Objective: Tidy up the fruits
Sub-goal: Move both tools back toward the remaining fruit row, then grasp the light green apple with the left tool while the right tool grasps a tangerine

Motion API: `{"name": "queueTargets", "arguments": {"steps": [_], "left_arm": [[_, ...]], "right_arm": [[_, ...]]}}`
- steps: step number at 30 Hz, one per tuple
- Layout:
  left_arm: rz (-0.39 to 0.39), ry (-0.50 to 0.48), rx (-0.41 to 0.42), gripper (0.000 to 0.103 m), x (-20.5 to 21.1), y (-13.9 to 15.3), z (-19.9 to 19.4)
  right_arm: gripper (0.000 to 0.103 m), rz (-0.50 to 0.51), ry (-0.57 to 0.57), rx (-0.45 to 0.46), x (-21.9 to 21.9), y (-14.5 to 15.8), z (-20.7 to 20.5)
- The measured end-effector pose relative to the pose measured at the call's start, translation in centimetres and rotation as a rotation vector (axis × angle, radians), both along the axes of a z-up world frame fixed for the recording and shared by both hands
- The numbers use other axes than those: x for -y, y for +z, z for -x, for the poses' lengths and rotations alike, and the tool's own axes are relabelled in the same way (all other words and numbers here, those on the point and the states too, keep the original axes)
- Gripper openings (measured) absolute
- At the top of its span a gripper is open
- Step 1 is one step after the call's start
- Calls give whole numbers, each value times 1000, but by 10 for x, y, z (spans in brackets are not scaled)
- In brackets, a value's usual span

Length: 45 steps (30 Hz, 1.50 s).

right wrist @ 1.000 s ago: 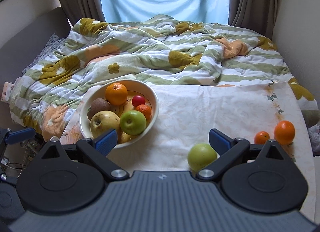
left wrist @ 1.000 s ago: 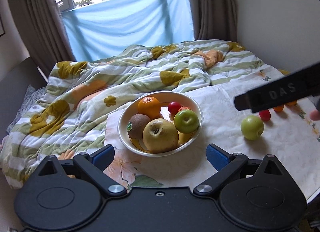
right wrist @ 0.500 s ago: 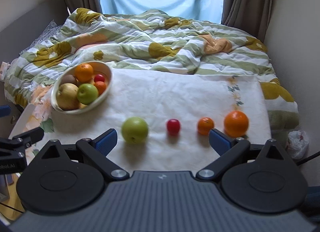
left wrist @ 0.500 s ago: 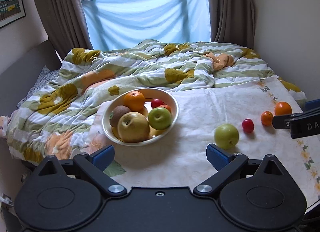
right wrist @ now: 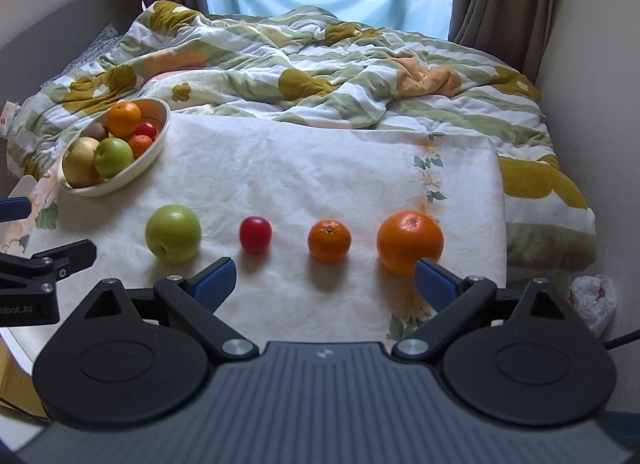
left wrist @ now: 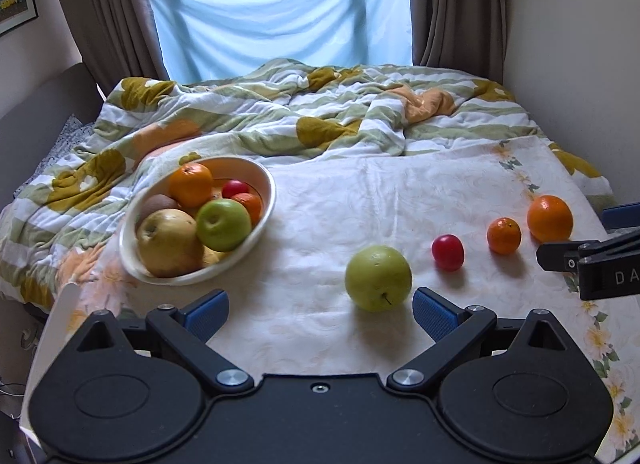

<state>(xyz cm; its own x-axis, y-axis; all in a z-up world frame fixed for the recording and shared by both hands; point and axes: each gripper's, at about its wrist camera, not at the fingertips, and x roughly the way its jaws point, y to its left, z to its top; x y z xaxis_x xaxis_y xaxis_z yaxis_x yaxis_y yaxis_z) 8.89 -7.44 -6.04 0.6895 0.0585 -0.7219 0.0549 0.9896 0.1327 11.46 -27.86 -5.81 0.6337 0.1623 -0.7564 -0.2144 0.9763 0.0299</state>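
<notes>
Left gripper (left wrist: 320,310): blue-padded fingers (left wrist: 206,310) spread wide, nothing held, above the near edge of the cloth.

Right gripper (right wrist: 325,284): fingers equally wide apart, nothing held; its right fingertip overlaps the near side of the large orange in view, contact not discernible.

Green apple (left wrist: 378,278): loose on the white floral cloth (left wrist: 360,192), just ahead of the left gripper's right finger, inside the line of its opening; well left of the right gripper's left finger (right wrist: 211,282).

Red fruit (right wrist: 255,235): small and round, ahead of the right gripper's left finger, just inside its opening; beyond and to the right of the left gripper's right finger.

Small orange (right wrist: 329,240): ahead of the right gripper, near the middle of its opening.

Large orange (right wrist: 410,242): last of the row, directly ahead of the right gripper's right finger. The four loose fruits stand apart in one line.

Bowl (left wrist: 262,220): cream, farther off, ahead of the left gripper's left finger and to its left. Holds a yellow apple (left wrist: 170,242), a second green apple (left wrist: 223,224), an orange (left wrist: 191,184), a kiwi, a red fruit and a small orange, heaped together.

Patterned quilt (left wrist: 280,116): rumpled on the bed beyond the cloth.

Blue window drape (left wrist: 280,20): farthest, between brown curtains.
</notes>
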Motion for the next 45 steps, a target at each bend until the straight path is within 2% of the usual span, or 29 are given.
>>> {"name": "queueTargets", "arguments": {"steps": [10,13,17,19,21,23,37,42,44,45], "left_arm": [[-7,-21,-43,100,24,-39,-31],[-15,-34,-47,100,28,-48,-37],[-30,-54,-35,98,33,-54,-45],[-23,-64,-41,86,34,-57,-49],[-19,-72,-62,70,34,-61,-54],[10,-92,-74,61,32,-63,-56],[12,-67,-77,60,30,-62,-51],[8,-56,-74,60,28,-63,-47],[9,-51,-73,60,27,-62,-44],[9,-49,-72,60,27,-62,-43]], "right_arm": [[103,-32,52,-43,8,-44,-25],[96,-47,49,-55,10,-53,-30],[94,-68,50,-65,9,-62,-36],[92,-72,56,-60,7,-64,-38],[90,-71,61,-56,4,-66,-41],[87,-68,63,-51,2,-68,-43],[69,-50,41,-35,-9,-74,-53],[66,-40,32,-19,-13,-75,-56],[63,-33,24,-11,-14,-75,-57],[55,-26,21,-8,-14,-75,-58]]}}
